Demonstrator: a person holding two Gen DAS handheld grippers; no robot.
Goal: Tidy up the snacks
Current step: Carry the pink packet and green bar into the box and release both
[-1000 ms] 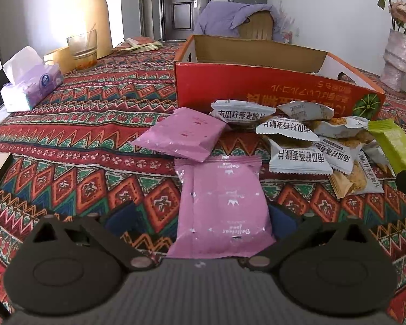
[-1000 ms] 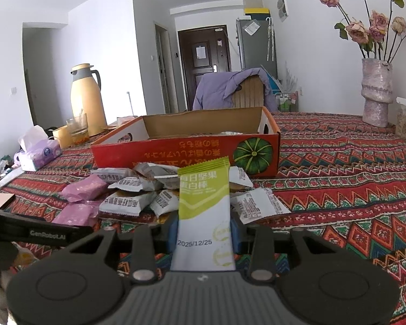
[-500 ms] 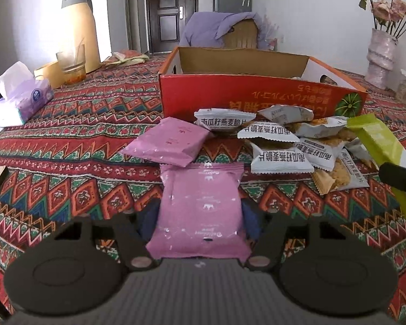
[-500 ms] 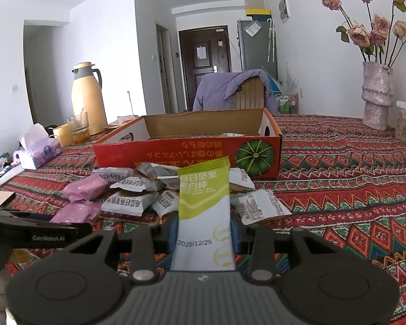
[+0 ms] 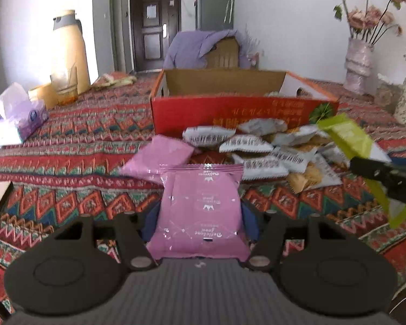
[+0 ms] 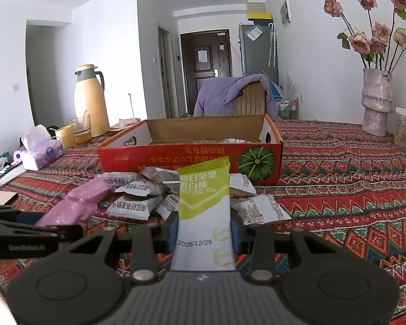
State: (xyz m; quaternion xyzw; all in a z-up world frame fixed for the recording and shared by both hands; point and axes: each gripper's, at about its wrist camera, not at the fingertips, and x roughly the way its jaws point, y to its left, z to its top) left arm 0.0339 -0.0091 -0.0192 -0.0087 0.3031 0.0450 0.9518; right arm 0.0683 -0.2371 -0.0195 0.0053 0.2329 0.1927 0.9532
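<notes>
Both grippers are clutching snacks, box waiting ahead

Left gripper (image 5: 200, 216) is pinching a pink packet (image 5: 200, 211), right gripper (image 6: 204, 230) a green bar (image 6: 204, 211); their bottom ends are hiding behind the grippers, box (image 6: 189, 157) contents barely showing.

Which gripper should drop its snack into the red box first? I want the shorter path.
Probably right: its green bar faces the red box squarely, just past the loose packets, while the left's pink packet looks farther back.

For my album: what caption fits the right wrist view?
Right gripper holds a green bar before the red box.
</notes>
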